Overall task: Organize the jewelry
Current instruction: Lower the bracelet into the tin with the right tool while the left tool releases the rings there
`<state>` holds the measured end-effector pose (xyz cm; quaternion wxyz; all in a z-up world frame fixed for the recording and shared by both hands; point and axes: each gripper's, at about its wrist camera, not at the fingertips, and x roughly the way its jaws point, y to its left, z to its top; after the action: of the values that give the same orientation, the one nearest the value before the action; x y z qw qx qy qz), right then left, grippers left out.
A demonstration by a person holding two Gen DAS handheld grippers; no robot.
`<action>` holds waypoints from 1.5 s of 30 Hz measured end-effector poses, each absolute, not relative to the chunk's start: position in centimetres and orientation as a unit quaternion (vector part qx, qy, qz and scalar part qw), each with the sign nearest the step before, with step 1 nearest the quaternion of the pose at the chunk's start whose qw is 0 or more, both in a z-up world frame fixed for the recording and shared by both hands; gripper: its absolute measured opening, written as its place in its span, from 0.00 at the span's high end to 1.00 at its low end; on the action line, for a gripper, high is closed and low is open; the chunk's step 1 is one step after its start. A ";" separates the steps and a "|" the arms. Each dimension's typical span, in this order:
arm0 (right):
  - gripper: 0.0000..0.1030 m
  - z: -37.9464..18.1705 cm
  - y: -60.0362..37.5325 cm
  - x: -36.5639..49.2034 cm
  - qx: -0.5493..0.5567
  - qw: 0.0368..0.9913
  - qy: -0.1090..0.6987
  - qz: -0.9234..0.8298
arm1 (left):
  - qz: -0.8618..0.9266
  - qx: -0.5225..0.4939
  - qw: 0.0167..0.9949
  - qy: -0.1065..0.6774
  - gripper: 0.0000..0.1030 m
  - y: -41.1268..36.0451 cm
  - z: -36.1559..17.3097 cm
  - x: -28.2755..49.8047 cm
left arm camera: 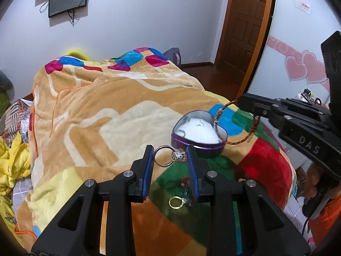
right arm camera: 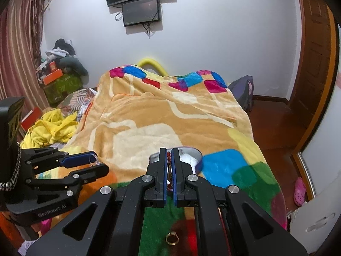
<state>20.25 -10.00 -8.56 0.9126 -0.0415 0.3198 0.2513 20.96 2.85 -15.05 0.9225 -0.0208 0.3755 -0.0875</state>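
My left gripper is shut on a silver ring with an ornate head, held above the blanket just in front of the purple heart-shaped tin. The tin is open, lined with white padding, with small silver pieces inside. My right gripper is shut on a red and gold braided bracelet, which hangs over the tin's right side. A gold ring and a small beaded piece lie on the blanket under my left gripper. The gold ring shows in the right wrist view too.
The tin rests on a plush multicoloured blanket covering the bed. Yellow clothes lie at the bed's left. A wooden door and bare floor are to the right. Boxes and clutter stand in the far left corner.
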 end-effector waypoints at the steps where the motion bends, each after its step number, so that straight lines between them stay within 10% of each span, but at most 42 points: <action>1: 0.97 -8.6 -9.8 20.5 -0.041 0.912 0.320 0.253 | -0.087 -0.023 0.923 0.375 0.71 3.0 -15.1 21.2; 28: 0.96 -13.5 -10.8 25.7 -0.054 0.882 0.395 0.251 | -0.125 -0.025 0.903 0.410 0.71 0.1 -18.0 28.7; 45: 0.74 -12.4 -12.5 25.0 -0.051 0.884 0.390 0.252 | -0.145 -0.002 0.893 0.426 0.71 -1.7 -18.5 29.9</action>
<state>24.99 -12.49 -12.38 0.8842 -0.0514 0.3897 0.2524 29.91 -1.70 -18.50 0.8930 -0.0023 0.4263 -0.1446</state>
